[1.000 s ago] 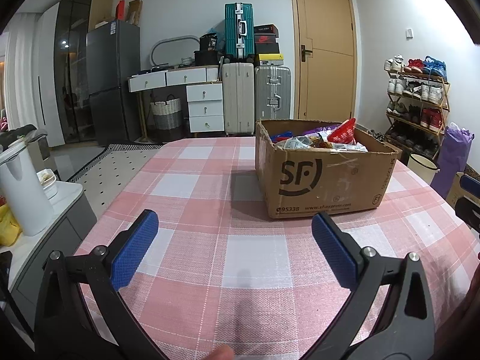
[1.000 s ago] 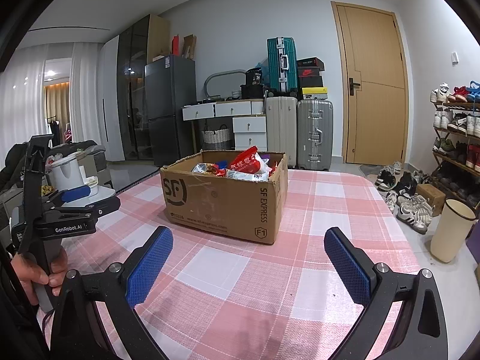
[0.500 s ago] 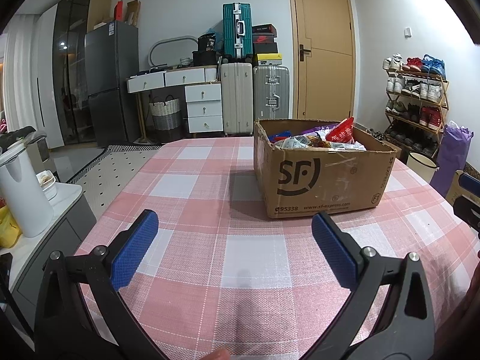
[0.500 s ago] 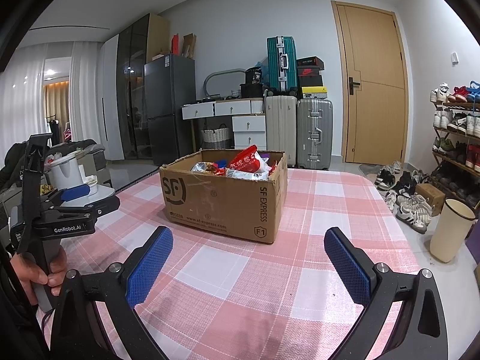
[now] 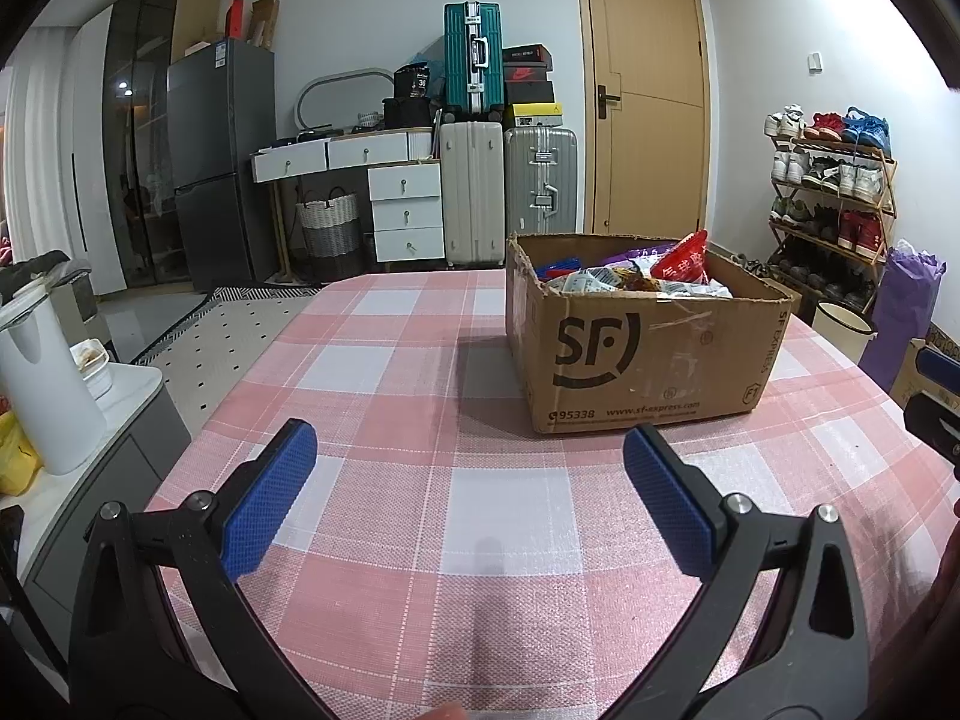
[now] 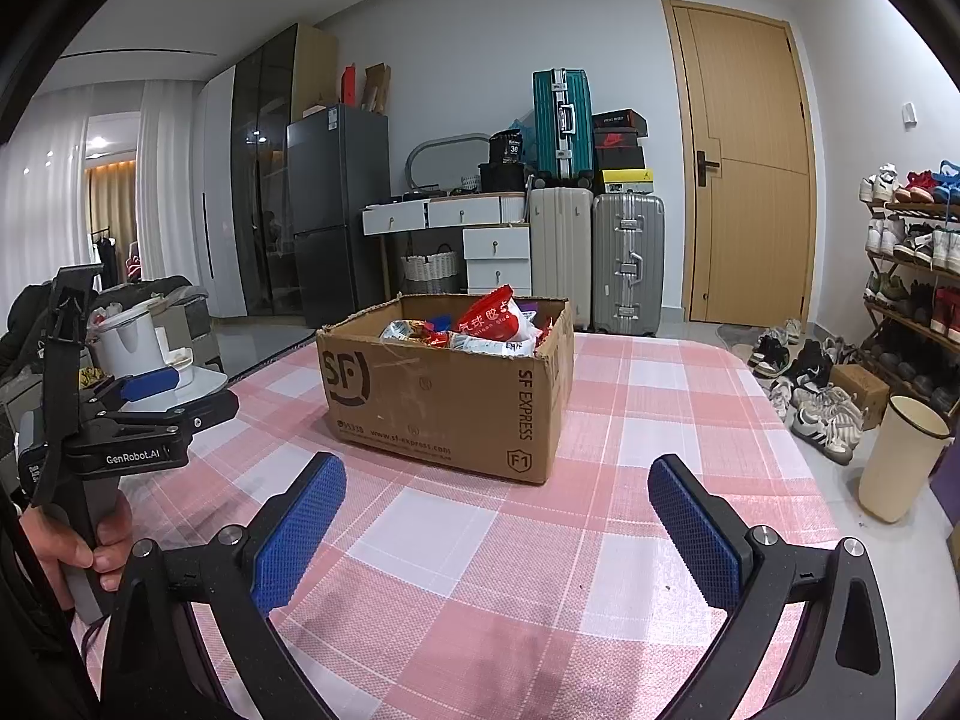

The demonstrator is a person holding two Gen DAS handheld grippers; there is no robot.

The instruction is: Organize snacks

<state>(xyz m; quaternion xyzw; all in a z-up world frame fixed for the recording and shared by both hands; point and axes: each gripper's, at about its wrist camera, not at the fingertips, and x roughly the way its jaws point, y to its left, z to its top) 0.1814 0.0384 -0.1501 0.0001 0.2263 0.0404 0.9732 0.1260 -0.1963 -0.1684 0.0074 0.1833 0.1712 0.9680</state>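
A brown cardboard SF Express box (image 5: 636, 354) (image 6: 444, 396) stands on the pink checked tablecloth (image 5: 504, 498) (image 6: 540, 546), filled with several snack packets; a red packet (image 5: 681, 261) (image 6: 495, 318) sticks up highest. My left gripper (image 5: 471, 468) hovers open over the cloth, short of the box and a little to its left, with nothing between its blue pads. My right gripper (image 6: 498, 498) is open too, empty, facing the box's near right corner. In the right wrist view a hand holds the left gripper's handle (image 6: 102, 456) at the left edge.
A white kettle (image 5: 42, 384) and a small bowl sit on a side counter to the left of the table. To the right stand a shoe rack (image 6: 912, 276), loose shoes and a cream bin (image 6: 900, 462). Suitcases (image 5: 474, 192), drawers, a fridge and a door line the back wall.
Both views have shifted only very slightly; the box sits a touch more to the left in each. Both grippers stay open and empty.
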